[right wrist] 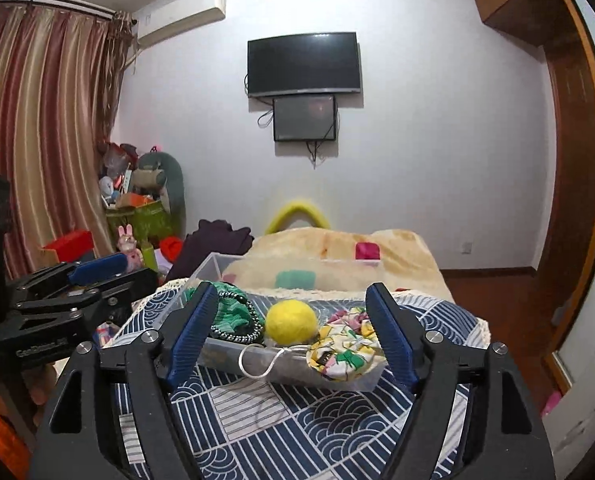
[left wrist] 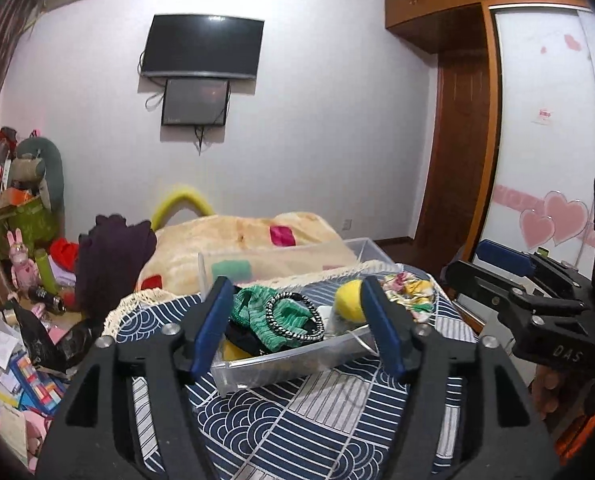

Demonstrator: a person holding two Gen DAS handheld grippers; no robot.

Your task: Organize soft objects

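Note:
A clear plastic bin stands on a table with a blue-and-white patterned cloth. It holds a green knitted piece, a black-and-white beaded band, a yellow fuzzy ball, a floral cloth and a white cord. My left gripper is open and empty, just in front of the bin. My right gripper is open and empty, facing the bin from the other side; it also shows at the right of the left wrist view.
A second clear bin stands behind the first. A bed with a beige blanket lies beyond the table. Clutter and toys fill the floor at the left. A wardrobe stands at the right.

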